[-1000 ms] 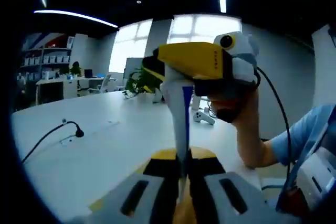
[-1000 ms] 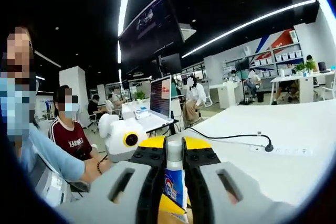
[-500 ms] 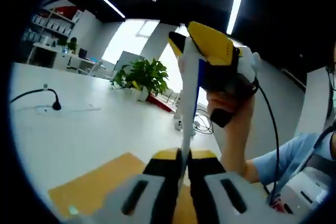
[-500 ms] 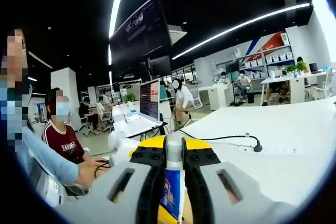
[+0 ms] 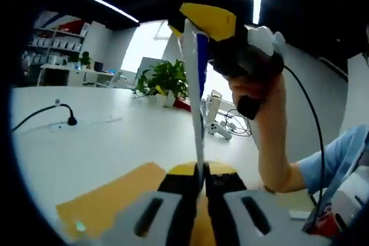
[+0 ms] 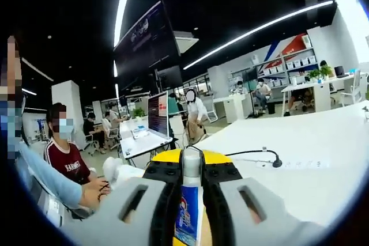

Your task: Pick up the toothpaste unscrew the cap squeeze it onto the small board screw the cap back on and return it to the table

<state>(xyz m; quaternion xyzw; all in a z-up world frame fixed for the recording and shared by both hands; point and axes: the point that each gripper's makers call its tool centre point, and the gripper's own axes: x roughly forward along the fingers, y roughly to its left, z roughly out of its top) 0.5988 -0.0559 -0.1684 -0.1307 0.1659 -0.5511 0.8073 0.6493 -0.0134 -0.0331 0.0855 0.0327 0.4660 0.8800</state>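
Left hand-held gripper (image 5: 200, 184): jaws pressed together on the flat crimped end of the toothpaste tube (image 5: 196, 96), seen edge-on in the left gripper view. Tube runs up and away from those jaws, white with a blue stripe. Its far end sits in the right hand-held gripper (image 5: 196, 27), yellow and black, held by the person's hand (image 5: 262, 108) with a cable trailing off it. Right gripper view: the right gripper's own jaws (image 6: 191, 171) pinch the tube's neck end (image 6: 190, 200), blue printed label between the jaws, white cap (image 6: 191, 161) sticking out just past the fingertips. So the toothpaste is off the counter, held between both grippers, one at each end. Below the left gripper's jaws lies the small board (image 5: 115, 197), tan, flat on the white counter (image 5: 98, 142). Further out on the counter: a black cable (image 5: 40, 113) with a plug end, and a small white object near the far edge, too small to identify. Potted plant (image 5: 164, 82) behind that, by the bright windows. Right gripper view background: seated person in a dark red shirt (image 6: 66, 162) at left, an open laptop (image 6: 155, 116) on a desk, wall monitor (image 6: 147, 47) above, more people and shelving further back.
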